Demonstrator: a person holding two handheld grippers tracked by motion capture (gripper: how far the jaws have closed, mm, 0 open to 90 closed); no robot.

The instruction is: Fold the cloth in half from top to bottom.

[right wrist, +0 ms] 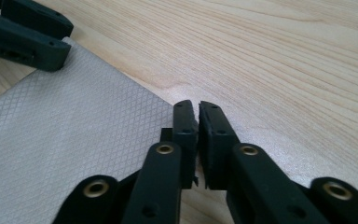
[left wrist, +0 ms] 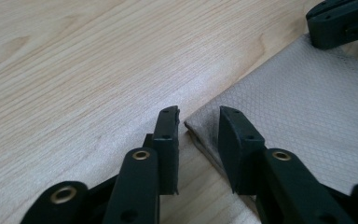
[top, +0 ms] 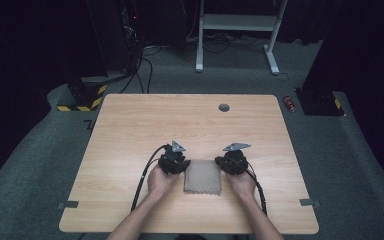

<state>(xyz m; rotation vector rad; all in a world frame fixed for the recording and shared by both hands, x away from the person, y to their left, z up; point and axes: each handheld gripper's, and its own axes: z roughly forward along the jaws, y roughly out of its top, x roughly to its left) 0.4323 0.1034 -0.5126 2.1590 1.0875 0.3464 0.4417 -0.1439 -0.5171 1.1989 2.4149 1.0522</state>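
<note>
Left gripper view puts my left gripper (left wrist: 199, 122) apart, straddling a far corner of the cloth (left wrist: 307, 107) for pinching. My right gripper (right wrist: 198, 114) is clamped on the other far corner, ready to fold.

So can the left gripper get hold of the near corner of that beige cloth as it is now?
Probably yes. The left gripper has its jaws apart, straddling the corner of the cloth, which lies flat on the table with nothing in the way.

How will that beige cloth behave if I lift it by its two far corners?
Probably floppy: the cloth lies thin and flat on the table, so it should sag between the grippers. Likely light, as its corner curls by itself. The diamond weave looks smooth, so it might slip from the right gripper.
</note>
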